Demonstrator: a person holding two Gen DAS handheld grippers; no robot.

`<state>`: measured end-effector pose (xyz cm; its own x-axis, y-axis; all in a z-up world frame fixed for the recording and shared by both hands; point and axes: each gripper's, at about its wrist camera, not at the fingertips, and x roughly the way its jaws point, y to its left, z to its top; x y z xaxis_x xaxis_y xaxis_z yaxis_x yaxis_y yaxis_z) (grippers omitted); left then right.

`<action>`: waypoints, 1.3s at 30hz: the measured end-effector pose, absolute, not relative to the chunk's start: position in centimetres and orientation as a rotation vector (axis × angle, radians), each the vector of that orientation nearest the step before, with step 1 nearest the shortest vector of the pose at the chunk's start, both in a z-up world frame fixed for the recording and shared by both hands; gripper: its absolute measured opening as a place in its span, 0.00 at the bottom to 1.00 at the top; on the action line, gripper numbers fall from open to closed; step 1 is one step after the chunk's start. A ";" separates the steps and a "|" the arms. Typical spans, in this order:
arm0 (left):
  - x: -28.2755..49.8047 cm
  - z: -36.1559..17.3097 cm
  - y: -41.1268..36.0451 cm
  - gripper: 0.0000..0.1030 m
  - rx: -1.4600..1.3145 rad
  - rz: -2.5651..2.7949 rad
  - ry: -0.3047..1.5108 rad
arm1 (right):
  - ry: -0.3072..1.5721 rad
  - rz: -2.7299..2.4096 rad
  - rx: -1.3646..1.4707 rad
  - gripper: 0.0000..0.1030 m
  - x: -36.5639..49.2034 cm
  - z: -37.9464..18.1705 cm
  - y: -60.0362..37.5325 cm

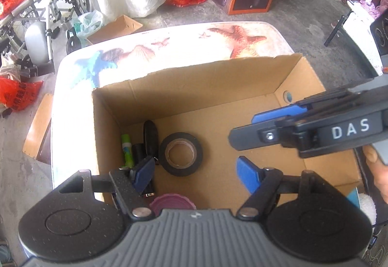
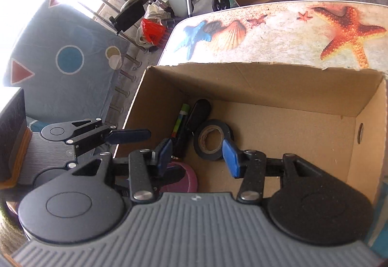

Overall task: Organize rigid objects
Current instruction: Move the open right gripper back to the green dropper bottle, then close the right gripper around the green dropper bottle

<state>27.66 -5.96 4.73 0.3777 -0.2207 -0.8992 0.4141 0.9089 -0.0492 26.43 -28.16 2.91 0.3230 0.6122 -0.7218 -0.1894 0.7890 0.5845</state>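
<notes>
Both grippers shared one build: the left gripper (image 1: 195,173) and right gripper (image 2: 197,154) had ribbed grey bodies, black speckled round housings, silver pivot screws and blue finger pads (image 1: 247,176). White letters "DAS" (image 1: 350,130) marked the right gripper's side.

Plain brown corrugated cardboard, matt, torn and ragged along the far edge: cardboard box (image 1: 218,87). Glossy black plastic tape on a pale paper core: tape roll (image 1: 180,154). Smooth green plastic with a printed label: glue stick (image 1: 127,150). Shiny black plastic: oblong case (image 1: 150,138). Glossy printed seashell surface, smooth: desk (image 1: 184,44). Matt black speckled plastic arms, ribbed grey body, blue rubbery pads, bright metal rivets: left tool (image 1: 195,172), right tool (image 2: 198,153). Rough grey concrete: floor (image 1: 303,15).
</notes>
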 end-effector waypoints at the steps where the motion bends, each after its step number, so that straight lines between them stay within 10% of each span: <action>1: 26.7 5.4 -5.8 0.73 0.194 -0.417 1.088 | 1.088 0.548 0.418 0.45 24.7 4.2 -28.9; 10: 15.5 7.9 -4.6 0.73 0.143 -0.518 0.872 | 0.769 0.508 0.376 0.46 9.3 9.8 -33.4; 22: 6.6 -0.6 -7.1 0.71 0.232 -0.548 0.741 | 0.671 0.376 0.479 0.47 -0.2 2.0 -32.1; 39: 7.8 -3.7 -9.9 0.28 0.307 -0.563 0.711 | 0.755 0.401 0.268 0.23 5.1 -2.7 -25.1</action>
<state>7.84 -9.87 -3.74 0.6192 -0.3797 -0.6873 0.5819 0.8096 0.0771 5.10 -25.08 -2.69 0.6584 0.4439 -0.6078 -0.2549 0.8914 0.3748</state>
